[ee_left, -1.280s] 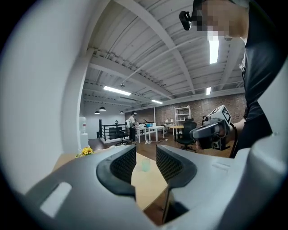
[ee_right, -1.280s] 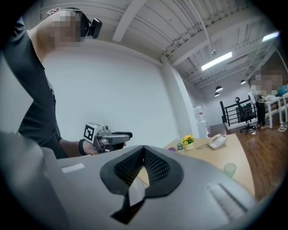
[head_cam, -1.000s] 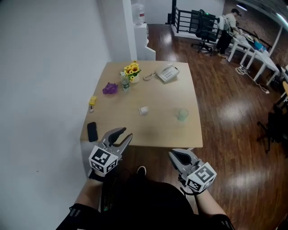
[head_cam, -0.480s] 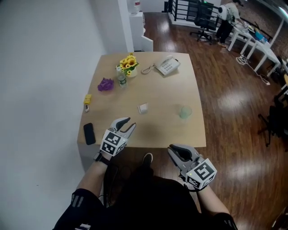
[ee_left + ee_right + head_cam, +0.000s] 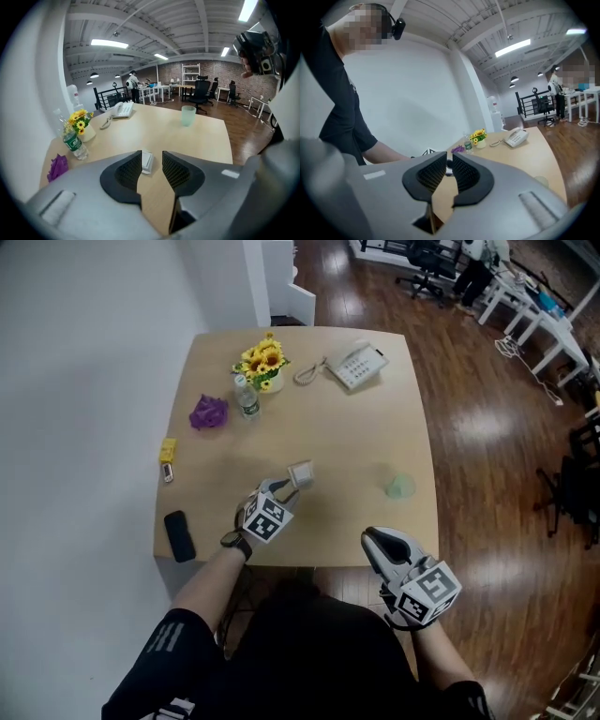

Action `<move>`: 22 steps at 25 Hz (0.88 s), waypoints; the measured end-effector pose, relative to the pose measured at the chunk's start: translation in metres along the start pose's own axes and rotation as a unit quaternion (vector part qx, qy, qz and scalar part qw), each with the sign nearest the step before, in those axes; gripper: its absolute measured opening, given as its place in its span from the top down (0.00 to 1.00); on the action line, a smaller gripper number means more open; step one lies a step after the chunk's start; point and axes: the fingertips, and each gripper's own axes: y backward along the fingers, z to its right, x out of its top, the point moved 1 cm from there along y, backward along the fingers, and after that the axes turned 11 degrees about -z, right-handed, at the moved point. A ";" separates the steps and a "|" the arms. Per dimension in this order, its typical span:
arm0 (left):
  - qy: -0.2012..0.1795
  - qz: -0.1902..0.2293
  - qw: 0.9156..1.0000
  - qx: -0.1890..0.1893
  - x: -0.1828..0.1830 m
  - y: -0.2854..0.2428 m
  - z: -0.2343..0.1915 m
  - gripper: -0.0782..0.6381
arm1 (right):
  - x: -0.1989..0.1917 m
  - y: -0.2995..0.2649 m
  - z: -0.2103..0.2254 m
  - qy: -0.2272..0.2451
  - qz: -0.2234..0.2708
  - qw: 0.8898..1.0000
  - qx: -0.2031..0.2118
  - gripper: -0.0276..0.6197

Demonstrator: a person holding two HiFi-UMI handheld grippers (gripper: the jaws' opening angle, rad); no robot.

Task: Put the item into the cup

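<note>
Left gripper [image 5: 278,490] is out over the table [image 5: 375,409], fingers moderately apart, nothing pinched. The item [image 5: 301,473], a small flat white block, lies on the table just ahead of the tips. In the left gripper view it lines up with the gap but sits closer to one jaw. Cup [image 5: 400,487] stands upright off to the right, well apart from the item, near the table's right edge. Right gripper [image 5: 377,538] hangs off the front edge, fingers nearly together with a thin gap, empty.

Risks as I see them:
- Item is off-centre in the gap, so if I close now one pad likely hits first and shoves or spins it instead of pinching it.
- It is low and flat. Come in too high and the pads close over it; too low and the tips scrape the table.
- It looks light, so any nudge probably skids it away.
- A weak edge pinch could drop it on the way across to the cup.
- The cup looks light and stands near the edge, so a bump at release could tip it or knock it off. The right gripper is idle and not steadying it.
</note>
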 end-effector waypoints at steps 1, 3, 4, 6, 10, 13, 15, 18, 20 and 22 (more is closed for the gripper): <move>-0.005 -0.011 1.000 -0.011 -0.004 -0.014 -0.001 0.71 | 0.004 -0.007 0.006 -0.002 0.000 1.000 -0.006 0.89; -0.020 -0.036 0.999 -0.027 -0.013 -0.039 -0.004 0.70 | 0.012 -0.017 0.016 -0.011 0.001 1.000 -0.014 0.89; -0.029 -0.050 0.998 -0.030 -0.017 -0.050 -0.004 0.70 | 0.014 -0.020 0.021 -0.018 0.000 1.000 -0.017 0.89; -0.043 -0.071 0.996 -0.031 -0.024 -0.069 -0.004 0.70 | 0.014 -0.022 0.031 -0.028 -0.005 0.999 -0.025 0.89; -0.056 -0.096 0.993 -0.033 -0.028 -0.097 -0.006 0.70 | 0.006 -0.020 0.051 -0.050 -0.015 0.998 -0.037 0.89; -0.065 -0.124 0.990 -0.031 -0.037 -0.113 -0.003 0.70 | 0.004 -0.017 0.061 -0.058 -0.019 0.998 -0.035 0.89; -0.061 -0.139 0.988 -0.027 -0.042 -0.119 -0.001 0.70 | 0.005 -0.012 0.069 -0.060 -0.019 0.997 -0.036 0.89; -0.055 -0.147 0.988 -0.010 -0.042 -0.126 -0.004 0.76 | 0.007 -0.007 0.079 -0.071 -0.011 0.997 -0.035 0.89; -0.056 -0.150 0.987 -0.002 -0.042 -0.128 -0.007 0.77 | 0.006 -0.003 0.082 -0.074 -0.007 0.997 -0.034 0.89; -0.058 -0.154 0.986 0.000 -0.040 -0.128 -0.008 0.79 | 0.003 0.002 0.084 -0.077 -0.006 0.996 -0.035 0.89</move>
